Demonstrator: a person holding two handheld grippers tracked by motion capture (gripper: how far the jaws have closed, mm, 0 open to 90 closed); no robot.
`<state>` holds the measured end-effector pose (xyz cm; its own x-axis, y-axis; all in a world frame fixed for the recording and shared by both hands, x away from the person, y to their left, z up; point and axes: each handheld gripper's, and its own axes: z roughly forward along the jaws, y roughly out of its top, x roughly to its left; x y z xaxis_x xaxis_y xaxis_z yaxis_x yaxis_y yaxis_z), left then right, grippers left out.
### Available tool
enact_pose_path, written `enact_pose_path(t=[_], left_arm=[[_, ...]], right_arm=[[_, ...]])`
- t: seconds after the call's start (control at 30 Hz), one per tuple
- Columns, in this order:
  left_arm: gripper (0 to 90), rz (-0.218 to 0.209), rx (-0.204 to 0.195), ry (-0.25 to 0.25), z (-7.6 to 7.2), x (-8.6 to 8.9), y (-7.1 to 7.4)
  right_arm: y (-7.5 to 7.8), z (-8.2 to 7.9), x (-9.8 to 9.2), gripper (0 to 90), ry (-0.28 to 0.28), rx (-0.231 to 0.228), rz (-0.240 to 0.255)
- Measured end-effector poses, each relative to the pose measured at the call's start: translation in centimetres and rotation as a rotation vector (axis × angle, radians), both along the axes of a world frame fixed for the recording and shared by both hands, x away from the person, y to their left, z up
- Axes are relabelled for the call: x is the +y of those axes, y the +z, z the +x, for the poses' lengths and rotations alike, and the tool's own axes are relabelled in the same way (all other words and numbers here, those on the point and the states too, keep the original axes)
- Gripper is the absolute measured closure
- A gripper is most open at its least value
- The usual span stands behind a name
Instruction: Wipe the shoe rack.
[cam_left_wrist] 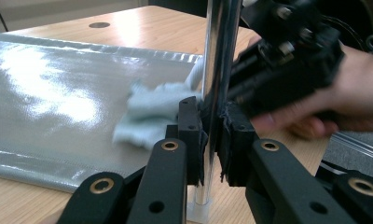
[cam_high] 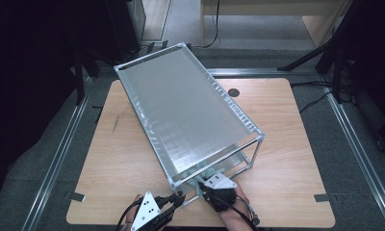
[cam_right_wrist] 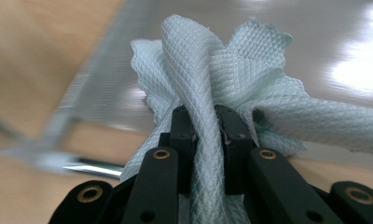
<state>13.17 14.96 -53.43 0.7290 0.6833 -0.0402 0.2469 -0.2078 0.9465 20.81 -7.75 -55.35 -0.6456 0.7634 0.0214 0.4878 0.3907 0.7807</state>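
left gripper [cam_left_wrist: 211,140]: clamped on the rack's post [cam_left_wrist: 218,70]; judged to steady the rack [cam_high: 186,110]
right gripper [cam_right_wrist: 205,140]: pinches the cloth [cam_right_wrist: 222,93]; reaches the lower shelf [cam_left_wrist: 58,93], likely wiping

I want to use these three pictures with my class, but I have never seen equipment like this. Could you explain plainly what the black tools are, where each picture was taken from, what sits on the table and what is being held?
A person stands at a wooden table and holds a hand tool in each hand. Each tool is a gripper with two black jaws.

The high view looks down from above; the person's hands enter at the bottom. The other two pictures come from small cameras riding on the grippers, looking along their jaws.

On the table stands a metal rack with shiny grey shelves.

The left gripper is shut on the rack's upright chrome post, seemingly to steady it.

The right gripper is shut on a pale blue-green cloth with a diamond weave. In the left gripper view that cloth lies on the lower shelf, which suggests wiping.
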Motion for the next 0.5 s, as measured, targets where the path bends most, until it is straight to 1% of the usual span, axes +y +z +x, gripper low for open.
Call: enact_pose_path(t=[0.13,0.17,0.2,0.23,0.33,0.4,0.5], left_arm=[[81.4,0.0,0.0,-0.003,0.0,0.0,0.0],[81.3,0.0,0.0,-0.004,0.0,0.0,0.0],[81.4,0.0,0.0,-0.005,0.1,0.0,0.0],[81.4,0.0,0.0,-0.006,0.1,0.0,0.0],[81.3,-0.001,0.002,-0.006,0.1,0.0,0.0],[81.3,-0.001,0.002,-0.006,0.1,0.0,0.0],[81.3,0.0,0.002,-0.006,0.1,0.0,0.0]], right_arm=[[0.2,1.7,-2.9,79.4,-0.109,-0.009,-0.012],[0.3,2.1,-3.7,79.2,-0.144,-0.01,-0.014],[0.3,2.3,-4.2,79.1,-0.16,-0.014,-0.017],[0.4,2.6,-4.9,78.9,-0.192,-0.026,-0.029],[0.6,3.2,-6.4,78.4,-0.261,-0.043,-0.036],[0.6,3.4,-7.1,78.2,-0.282,-0.053,-0.033],[0.7,3.4,-7.5,78.0,-0.284,-0.053,-0.029]])
